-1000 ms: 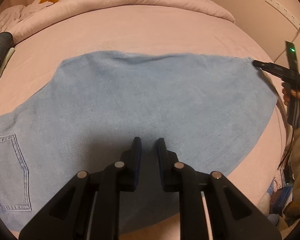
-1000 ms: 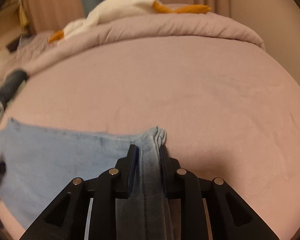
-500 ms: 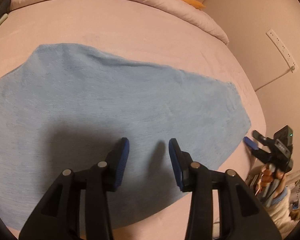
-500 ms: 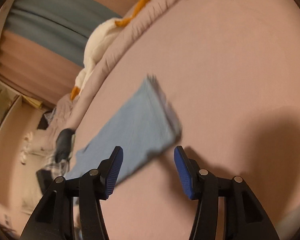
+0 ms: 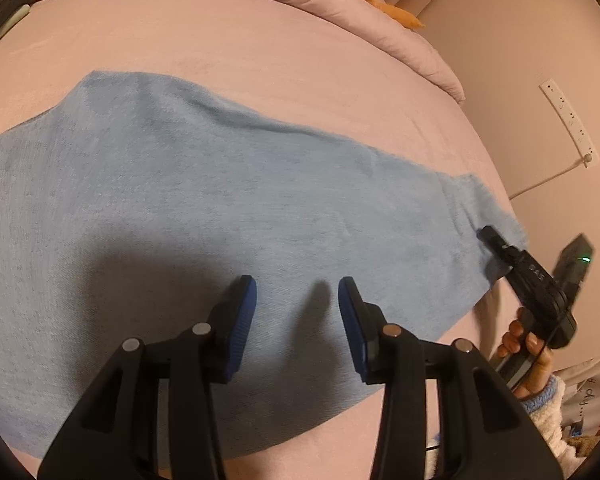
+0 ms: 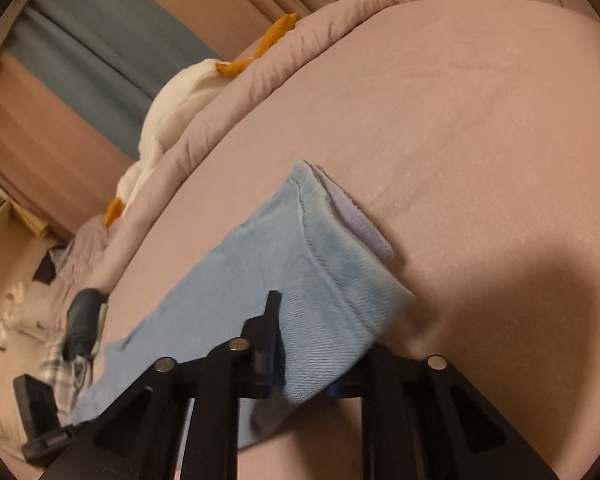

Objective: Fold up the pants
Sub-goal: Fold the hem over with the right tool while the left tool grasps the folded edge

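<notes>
Light blue denim pants (image 5: pixel 204 200) lie flat across the pink bed, folded lengthwise, leg ends at the right. My left gripper (image 5: pixel 296 300) is open and hovers just above the pants' near edge. My right gripper (image 6: pixel 304 340) is open with its jaws wide apart; the hem end of the pants (image 6: pixel 332 264) lies between them, one finger (image 6: pixel 270 320) over the cloth and the other hidden under it. It shows at the hem in the left wrist view (image 5: pixel 496 240), held by a hand.
The pink bed sheet (image 5: pixel 260 48) ends near the right wall. A rolled pink duvet (image 6: pixel 284 60) with a white plush goose (image 6: pixel 172 112) lies at the far side. A dark object (image 6: pixel 82 320) and clothes sit at the bed's left.
Both grippers opened. The right one let go of the hem a second ago, pulled back, and now straddles the hem end again. The left gripper moved right along the pants.
</notes>
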Tool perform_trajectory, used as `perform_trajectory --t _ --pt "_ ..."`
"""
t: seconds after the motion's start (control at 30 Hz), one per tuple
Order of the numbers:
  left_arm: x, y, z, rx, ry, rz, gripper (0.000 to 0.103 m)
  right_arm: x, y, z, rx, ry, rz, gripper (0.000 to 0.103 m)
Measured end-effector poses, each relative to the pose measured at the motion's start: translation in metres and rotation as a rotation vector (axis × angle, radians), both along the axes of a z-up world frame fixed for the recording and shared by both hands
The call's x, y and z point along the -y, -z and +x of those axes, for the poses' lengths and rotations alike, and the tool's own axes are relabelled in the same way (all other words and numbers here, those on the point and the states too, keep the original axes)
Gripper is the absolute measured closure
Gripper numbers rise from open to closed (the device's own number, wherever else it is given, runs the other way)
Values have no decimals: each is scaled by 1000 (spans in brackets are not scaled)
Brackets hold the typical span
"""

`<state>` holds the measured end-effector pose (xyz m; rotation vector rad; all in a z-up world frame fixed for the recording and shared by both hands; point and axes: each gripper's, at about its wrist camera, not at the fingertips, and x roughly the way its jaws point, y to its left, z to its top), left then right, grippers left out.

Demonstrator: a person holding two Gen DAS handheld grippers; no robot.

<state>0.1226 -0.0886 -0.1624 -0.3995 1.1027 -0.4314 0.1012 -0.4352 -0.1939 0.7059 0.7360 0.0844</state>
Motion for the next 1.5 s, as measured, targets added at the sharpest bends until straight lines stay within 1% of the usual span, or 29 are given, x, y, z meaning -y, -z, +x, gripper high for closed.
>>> perform_trajectory --t 0.07,0.1,0.13,0.17,0.2,0.23,0.3,0.43,0.5,0.63,0.7,0.73,0.77,0.8,0.83,0.87,0.9,0.97,1.13,1.3,1.43,1.5 --pt "-2 -4 1 -3 -1 -74 60 -15 -22 -5 39 -22 -139 88" --pt "-3 -9 1 3 -2 -127 58 -26 -34 -7 72 -45 -209 88" --pt "-3 -13 0 11 -3 -162 48 -39 -50 -10 117 -78 -276 88" --pt "-3 -19 -1 23 -8 -204 40 -48 -59 -12 150 -103 -313 88" --pt "-4 -23 -2 33 -16 -237 27 -60 -70 -16 184 -132 -357 88" --pt "-5 -27 -2 39 -18 -272 24 -72 -78 -18 210 -161 -398 88" --pt "-5 -33 0 42 -11 -359 24 -101 -89 -22 254 -229 -473 88" --pt "-2 -33 10 27 -1 -465 24 -152 -93 -27 315 -329 -574 88" --pt "-1 -28 15 15 -10 -503 24 -175 -89 -30 335 -380 -606 88" --pt "-8 -11 24 -45 -55 -591 24 -203 -77 -33 329 -467 -639 88" --pt "-9 -4 28 -80 -61 -583 26 -213 -72 -34 328 -492 -669 88" --pt "-11 -3 29 -82 -61 -571 33 -219 -70 -35 328 -508 -691 88" --pt "-11 -4 31 -76 -63 -558 45 -222 -68 -35 328 -519 -702 88" --pt "-13 -5 33 -61 -62 -540 74 -225 -67 -36 328 -528 -708 88" --pt "-16 -6 34 -49 -65 -533 84 -226 -65 -37 327 -534 -709 88" --pt "-19 -7 33 -36 -68 -528 86 -228 -65 -37 326 -542 -712 88" --pt "-26 -9 29 -10 -68 -507 91 -231 -65 -36 329 -546 -724 88" --pt "-35 -15 25 26 -83 -464 92 -239 -65 -34 333 -557 -747 88" --pt "-73 -17 16 73 -136 -399 92 -265 -67 -33 368 -618 -781 88" --pt "-102 -1 11 44 -192 -326 92 -301 -65 -38 414 -695 -822 88" --pt "-113 11 6 26 -214 -292 92 -320 -53 -36 389 -765 -821 88" --pt "-113 13 7 23 -217 -266 91 -324 -49 -34 374 -781 -825 88"
